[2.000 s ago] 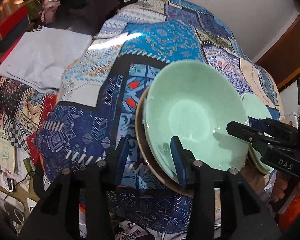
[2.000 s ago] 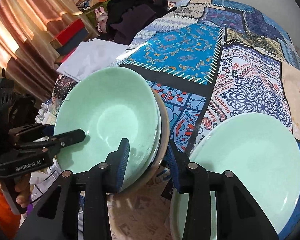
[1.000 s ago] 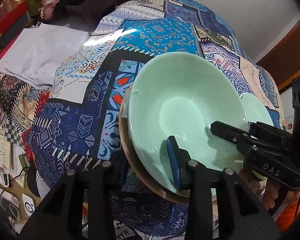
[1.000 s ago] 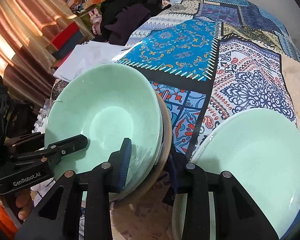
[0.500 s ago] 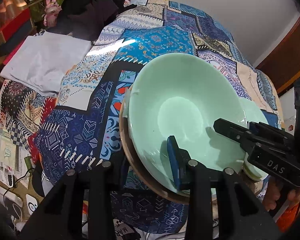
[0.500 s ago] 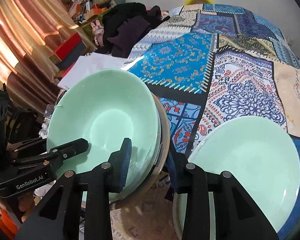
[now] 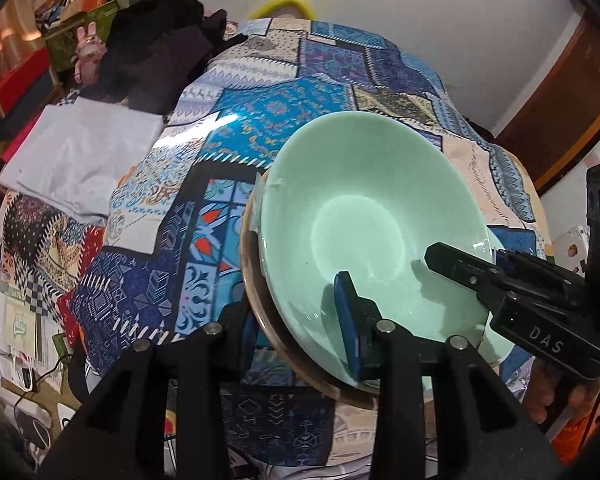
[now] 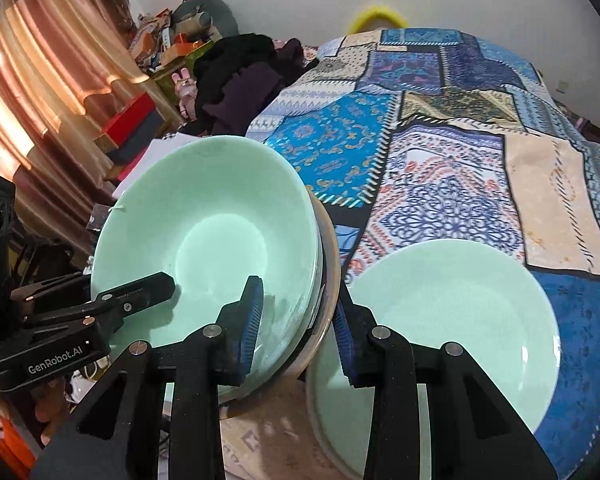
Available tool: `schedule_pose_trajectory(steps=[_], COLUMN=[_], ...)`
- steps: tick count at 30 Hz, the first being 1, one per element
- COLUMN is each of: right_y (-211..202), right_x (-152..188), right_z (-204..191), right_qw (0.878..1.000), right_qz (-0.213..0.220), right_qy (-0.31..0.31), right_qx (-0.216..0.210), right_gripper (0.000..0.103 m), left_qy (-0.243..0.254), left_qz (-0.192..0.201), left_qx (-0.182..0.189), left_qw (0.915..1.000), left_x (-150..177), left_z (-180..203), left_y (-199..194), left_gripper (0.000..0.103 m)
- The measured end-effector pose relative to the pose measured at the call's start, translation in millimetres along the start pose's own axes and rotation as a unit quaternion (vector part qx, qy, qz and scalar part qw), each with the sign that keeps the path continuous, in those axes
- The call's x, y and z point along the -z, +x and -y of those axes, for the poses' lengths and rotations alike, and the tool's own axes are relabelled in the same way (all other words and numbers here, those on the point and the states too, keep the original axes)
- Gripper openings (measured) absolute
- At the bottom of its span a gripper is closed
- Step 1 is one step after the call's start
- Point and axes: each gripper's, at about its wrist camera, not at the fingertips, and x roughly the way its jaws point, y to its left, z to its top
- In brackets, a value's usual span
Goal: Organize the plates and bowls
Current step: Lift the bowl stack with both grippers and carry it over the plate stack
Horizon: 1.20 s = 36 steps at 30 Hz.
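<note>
Above the patchwork bedspread, both grippers are clamping the tilted bowl stack by its near rim: left gripper, right gripper. A green plate is lying just beside it.

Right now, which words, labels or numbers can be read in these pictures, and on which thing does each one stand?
"DAS": on the side of the right gripper, seen from the left wrist.
"GenRobot.AI": on the side of the left gripper, seen from the right wrist.
The papers on the floor carry print too small to read.
</note>
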Motion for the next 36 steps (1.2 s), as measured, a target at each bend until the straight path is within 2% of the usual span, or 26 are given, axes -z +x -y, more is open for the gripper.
schedule_pose_trajectory(steps=[18, 36], right_y=[-44.4, -60.7], right_x=[16.9, 35.9], right_z=[51.1, 98.1], right_qw=[0.998, 0.995], right_qz=[0.025, 0.022], right_qy=[0.044, 0.086], right_qx=[0.032, 0.049], right_gripper=[0.031, 0.031], left_qy=[0.05, 0.087], left_qz=[-0.006, -0.035], left_qx=[0.03, 0.046], left_qw=[0.9983, 0.9945], left_x=[-7.6, -7.4], left_z=[68.0, 126.1], left_y=[6.8, 32.7], left_gripper=[0.036, 0.036])
